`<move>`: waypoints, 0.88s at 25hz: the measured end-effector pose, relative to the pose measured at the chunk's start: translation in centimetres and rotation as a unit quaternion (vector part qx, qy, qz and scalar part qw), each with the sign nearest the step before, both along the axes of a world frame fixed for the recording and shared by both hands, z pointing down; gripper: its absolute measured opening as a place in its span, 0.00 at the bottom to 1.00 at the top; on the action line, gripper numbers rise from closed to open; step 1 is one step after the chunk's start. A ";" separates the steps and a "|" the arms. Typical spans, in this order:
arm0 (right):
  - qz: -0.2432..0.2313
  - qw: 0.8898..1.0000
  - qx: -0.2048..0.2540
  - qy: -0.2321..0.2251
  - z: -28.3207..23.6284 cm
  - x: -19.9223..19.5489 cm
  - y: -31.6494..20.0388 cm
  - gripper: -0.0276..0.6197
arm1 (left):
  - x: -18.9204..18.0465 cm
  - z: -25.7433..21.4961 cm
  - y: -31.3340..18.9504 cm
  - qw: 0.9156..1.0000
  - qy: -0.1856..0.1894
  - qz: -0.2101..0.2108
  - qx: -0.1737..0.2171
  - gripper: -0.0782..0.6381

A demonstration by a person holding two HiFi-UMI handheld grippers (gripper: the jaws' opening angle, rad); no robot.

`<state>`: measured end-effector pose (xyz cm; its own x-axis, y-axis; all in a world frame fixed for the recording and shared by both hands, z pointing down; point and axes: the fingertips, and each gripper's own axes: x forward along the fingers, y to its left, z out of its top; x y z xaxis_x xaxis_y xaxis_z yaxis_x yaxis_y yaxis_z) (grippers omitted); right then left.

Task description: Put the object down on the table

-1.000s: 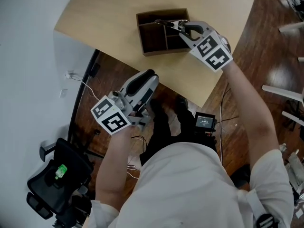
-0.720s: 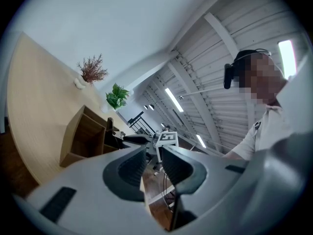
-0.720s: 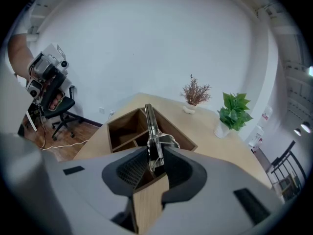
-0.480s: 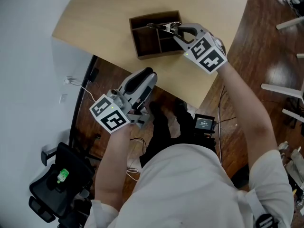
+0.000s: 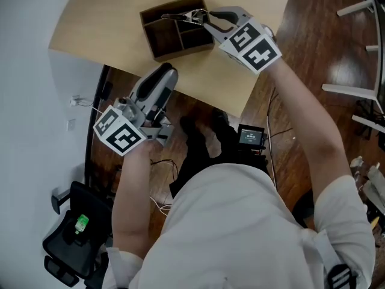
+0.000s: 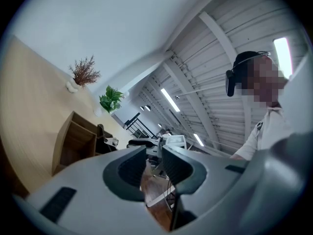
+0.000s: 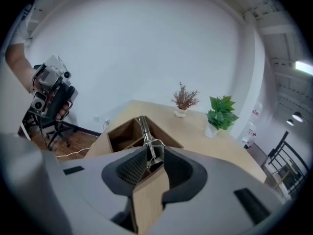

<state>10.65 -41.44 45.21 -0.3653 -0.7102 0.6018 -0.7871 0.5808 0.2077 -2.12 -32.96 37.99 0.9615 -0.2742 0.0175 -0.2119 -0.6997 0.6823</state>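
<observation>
Metal tongs (image 5: 183,15) (image 7: 145,131) stick out from my right gripper (image 5: 204,18) (image 7: 154,155), which is shut on their handle end. The tongs hang over a dark wooden divided box (image 5: 180,50) (image 7: 117,131) on the light wooden table (image 5: 120,17); their tips reach above the box's compartments. My left gripper (image 5: 161,71) (image 6: 153,153) hovers off the table's near edge over the floor, jaws close together with nothing between them. It also shows at the left of the right gripper view as the left gripper (image 7: 51,89).
A dried plant (image 7: 185,99) and a green potted plant (image 7: 221,114) stand at the table's far side. A black chair (image 5: 72,245) and a small device with a screen (image 5: 249,137) are on the wooden floor below me. The box (image 6: 73,141) also shows in the left gripper view.
Both grippers and the table have shifted left and upward in the head view. The right gripper still holds the tongs over the box; the left gripper has risen closer to the table edge.
</observation>
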 end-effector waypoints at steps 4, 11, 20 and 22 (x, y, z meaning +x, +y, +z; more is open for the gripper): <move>0.039 0.999 0.014 -0.024 -2.3 1.0 1.1 0.18 | 0.6 -1.7 0.7 1.000 0.009 0.014 0.024 0.22; 0.088 0.992 0.024 -0.087 -6.1 1.0 4.2 0.18 | 1.3 -4.0 2.6 0.998 0.019 0.033 0.053 0.21; 0.134 0.977 0.039 -0.159 -12.1 -0.2 10.2 0.05 | 0.2 -8.5 6.9 0.995 0.027 0.040 0.093 0.13; 0.140 0.972 0.035 -0.183 -12.3 -0.3 10.9 0.05 | 0.1 -8.6 7.1 0.994 0.025 0.041 0.097 0.13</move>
